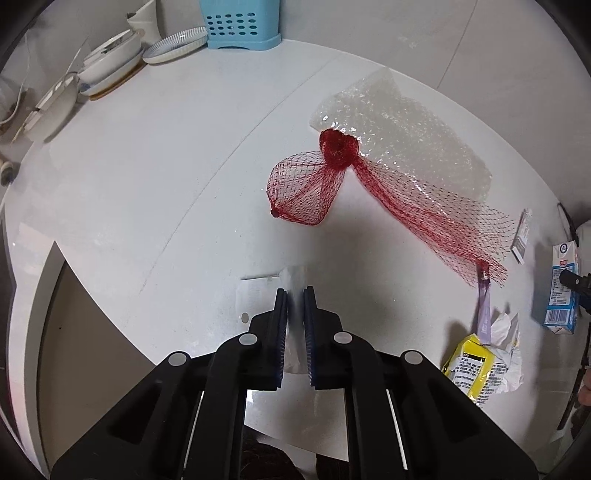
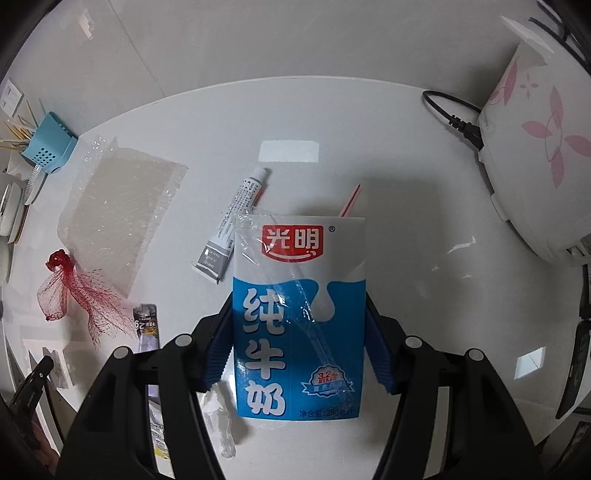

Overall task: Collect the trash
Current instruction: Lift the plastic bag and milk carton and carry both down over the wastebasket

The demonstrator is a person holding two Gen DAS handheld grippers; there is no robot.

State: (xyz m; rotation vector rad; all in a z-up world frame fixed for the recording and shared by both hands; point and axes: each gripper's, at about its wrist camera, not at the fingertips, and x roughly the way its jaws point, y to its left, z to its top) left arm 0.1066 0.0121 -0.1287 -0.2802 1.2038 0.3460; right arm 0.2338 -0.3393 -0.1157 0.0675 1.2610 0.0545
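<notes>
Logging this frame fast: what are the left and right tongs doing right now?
Left tongs: nearly closed on a white paper scrap.
Right tongs: closed on the milk carton, straw still in it.

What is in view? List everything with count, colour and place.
milk carton: 1, blue and white, between right gripper's fingers
net bag: 1, red, partly on bubble wrap
bubble wrap: 1, clear, counter's far side
tube: 1, grey-white, behind carton
yellow packet: 1, counter's near edge
utensil holder: 1, light blue, by wall
rice cooker: 1, white, pink flowers
left gripper: black, nearly closed on a white wrapper
right gripper: black, clamping carton
</notes>
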